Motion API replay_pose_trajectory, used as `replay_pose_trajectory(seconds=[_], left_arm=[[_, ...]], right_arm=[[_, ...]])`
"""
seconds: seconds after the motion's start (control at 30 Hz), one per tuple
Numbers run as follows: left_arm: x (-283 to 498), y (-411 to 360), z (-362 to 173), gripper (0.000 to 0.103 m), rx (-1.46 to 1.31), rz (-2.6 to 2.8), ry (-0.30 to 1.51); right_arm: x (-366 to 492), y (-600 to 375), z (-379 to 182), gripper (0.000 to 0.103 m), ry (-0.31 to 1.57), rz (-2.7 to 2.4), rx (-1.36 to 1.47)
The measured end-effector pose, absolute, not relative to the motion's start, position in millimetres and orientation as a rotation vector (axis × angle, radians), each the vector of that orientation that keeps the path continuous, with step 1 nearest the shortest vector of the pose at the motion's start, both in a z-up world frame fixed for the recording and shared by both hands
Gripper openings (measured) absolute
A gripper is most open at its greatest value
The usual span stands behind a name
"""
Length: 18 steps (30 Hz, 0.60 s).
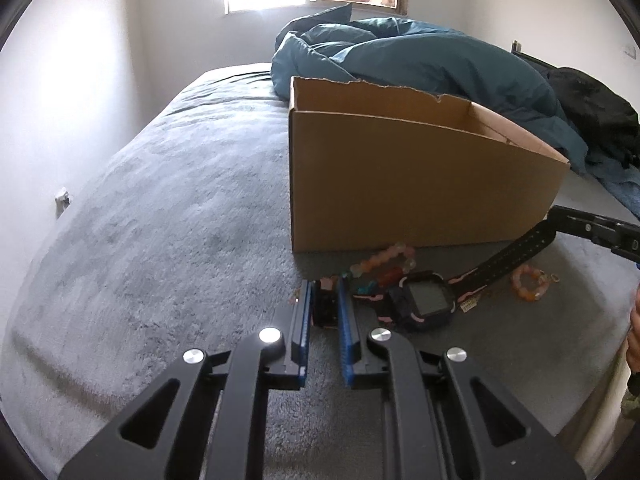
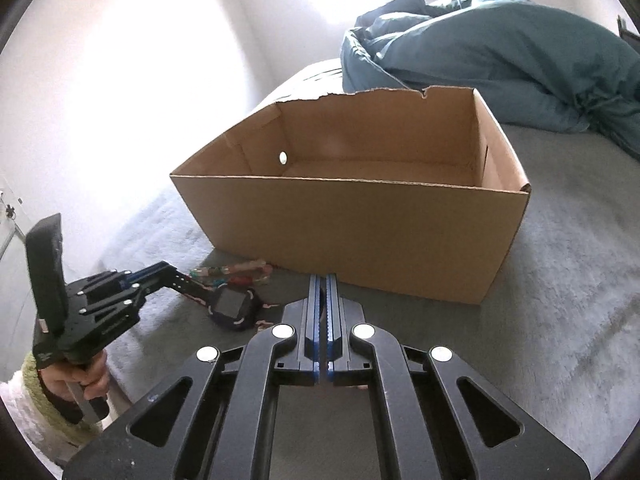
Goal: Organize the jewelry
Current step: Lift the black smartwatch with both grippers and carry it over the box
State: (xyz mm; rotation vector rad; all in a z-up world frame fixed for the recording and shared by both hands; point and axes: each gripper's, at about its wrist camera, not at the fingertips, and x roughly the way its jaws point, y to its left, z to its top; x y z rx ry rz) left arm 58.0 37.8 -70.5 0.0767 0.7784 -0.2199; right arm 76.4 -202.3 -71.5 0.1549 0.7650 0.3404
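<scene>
A dark digital watch (image 1: pixel 430 300) with a pink-edged black strap lies on the grey bedspread in front of an open cardboard box (image 1: pixel 400 184). My left gripper (image 1: pixel 325 294) is shut on one end of the watch strap (image 1: pixel 325 308). My right gripper (image 1: pixel 560 220) holds the other strap end at the right edge of the left wrist view. In the right wrist view my right gripper (image 2: pixel 322 280) has its jaws nearly together with something thin and dark between them. Pale bead bracelets (image 1: pixel 384 260) lie beside the watch, and an orange bead bracelet (image 1: pixel 530 282) lies further right.
The box (image 2: pixel 360 232) looks empty inside. A crumpled teal duvet (image 1: pixel 420 64) lies behind it, with a black bag (image 1: pixel 592 108) at the right. White walls and a bright window stand beyond the bed.
</scene>
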Motion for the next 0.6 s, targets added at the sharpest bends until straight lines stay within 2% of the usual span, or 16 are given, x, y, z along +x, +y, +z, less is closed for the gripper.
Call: replay_pose_trajectory(seconds=[0.6], left_arm=[[21.9, 26.5, -18.5, 0.012, 0.104, -0.233, 0.664]], right_arm=[[42.6, -203.6, -25.5, 0.001, 0.657, 0.329, 0.107]])
